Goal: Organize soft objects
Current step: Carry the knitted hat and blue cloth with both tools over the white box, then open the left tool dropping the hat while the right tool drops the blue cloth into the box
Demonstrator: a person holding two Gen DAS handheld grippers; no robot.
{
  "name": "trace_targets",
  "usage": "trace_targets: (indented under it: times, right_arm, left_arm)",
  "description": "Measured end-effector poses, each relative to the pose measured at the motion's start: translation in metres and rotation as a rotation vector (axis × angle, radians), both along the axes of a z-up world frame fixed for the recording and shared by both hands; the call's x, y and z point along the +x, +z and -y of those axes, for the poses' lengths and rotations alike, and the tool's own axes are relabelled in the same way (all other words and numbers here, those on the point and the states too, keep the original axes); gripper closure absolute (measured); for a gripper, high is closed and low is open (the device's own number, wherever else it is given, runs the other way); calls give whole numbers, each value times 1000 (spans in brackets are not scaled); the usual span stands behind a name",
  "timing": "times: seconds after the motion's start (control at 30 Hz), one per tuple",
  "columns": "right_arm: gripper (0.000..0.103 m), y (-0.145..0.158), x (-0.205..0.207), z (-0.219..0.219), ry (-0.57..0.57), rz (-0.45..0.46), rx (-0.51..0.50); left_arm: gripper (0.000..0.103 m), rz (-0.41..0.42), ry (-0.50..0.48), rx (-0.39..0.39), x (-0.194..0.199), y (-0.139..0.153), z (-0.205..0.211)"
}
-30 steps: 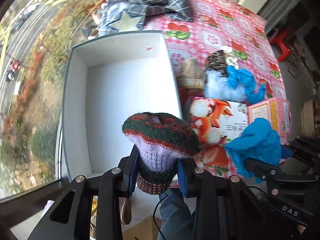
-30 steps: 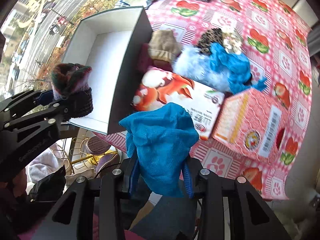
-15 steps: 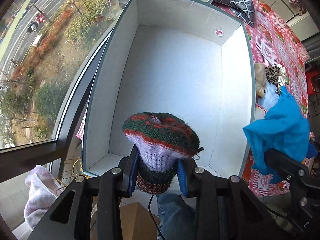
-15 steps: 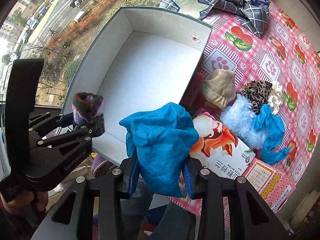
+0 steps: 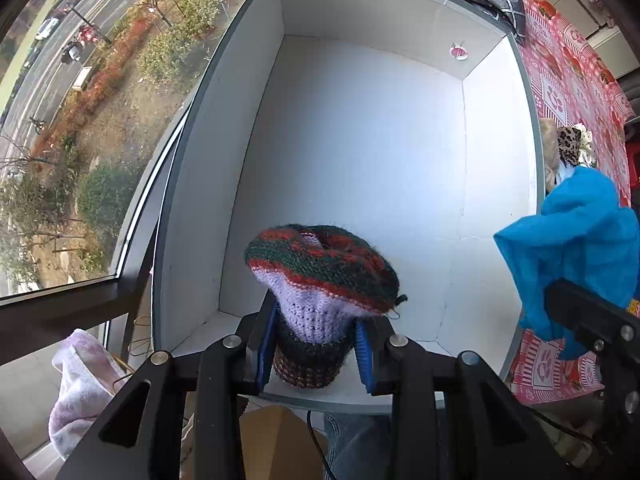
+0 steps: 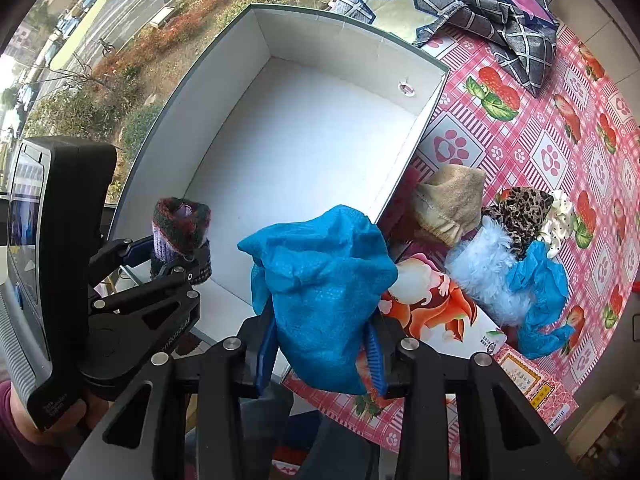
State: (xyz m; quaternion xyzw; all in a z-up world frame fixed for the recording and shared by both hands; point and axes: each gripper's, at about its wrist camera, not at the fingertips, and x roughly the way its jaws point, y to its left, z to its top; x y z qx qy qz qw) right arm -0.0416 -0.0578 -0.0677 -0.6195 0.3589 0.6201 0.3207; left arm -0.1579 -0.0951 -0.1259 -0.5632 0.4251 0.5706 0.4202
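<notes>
While both grippers point down over the big white open-topped cardboard box (image 5: 360, 152), each has its blue pads pressed on a soft item. Left gripper (image 5: 316, 350): fingers clamped on a knitted roll, lilac wool with a red-and-green striped cuff and dark ribbed base (image 5: 320, 280); the roll hangs above the near end of the box floor, not touching it. Same roll seen from the right wrist camera, at lower left over the box's near edge (image 6: 180, 236). Right gripper (image 6: 320, 354): fingers closed on a crumpled bright-blue cloth (image 6: 320, 292), held over the box's near right corner and rim. Box interior bare except for a small round hole (image 6: 406, 88) in the far wall. On the red-and-pink strawberry-print tablecloth (image 6: 560, 152) to the right of the box: tan knitted piece (image 6: 448, 204), leopard-print fabric (image 6: 520, 208), pale-blue fluffy item (image 6: 488, 280), and a second blue cloth (image 6: 540, 304), bunched close together. Grey checked fabric (image 6: 500, 4) lies at the far end.
</notes>
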Motion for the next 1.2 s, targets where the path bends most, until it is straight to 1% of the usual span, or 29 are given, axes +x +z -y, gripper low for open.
trace_targets:
  times: [0.17, 0.83, 0.9, 0.93, 1.0, 1.03, 1.07, 1.1, 1.13, 1.17, 1.2]
  right_arm:
    - [65, -2, -3, -1, 7, 3, -1]
    - [65, -10, -13, -5, 26, 6, -11]
    - [65, -10, -15, -6, 30, 4, -10]
    - [65, -10, -16, -6, 33, 2, -8]
    - [65, -10, -18, -7, 40, -2, -11]
    - [63, -10, -19, -6, 47, -3, -13]
    - [54, -10, -20, -6, 54, -3, -16]
    - [47, -8, -21, -6, 59, -3, -10]
    - [42, -7, -21, -6, 62, -4, -3]
    - [32, -5, -21, -6, 62, -7, 5]
    - [19, -2, -20, -7, 61, -11, 11]
  left_arm:
    - [66, 9, 0, 4, 6, -1, 1]
    - [65, 17, -5, 8, 3, 0, 0]
    - [63, 15, -4, 17, 3, 1, 0]
    - [60, 16, -2, 23, 3, 2, 1]
    - [48, 21, 2, 38, 2, 5, 1]
    - [35, 20, 3, 47, 2, 7, 1]
    - [23, 17, 6, 57, 2, 9, 2]
    - [21, 10, 5, 66, 2, 11, 2]
    - [20, 5, 4, 76, 2, 13, 2]
    - [20, 10, 2, 82, 3, 14, 3]
    - [19, 24, 3, 85, 2, 15, 3]
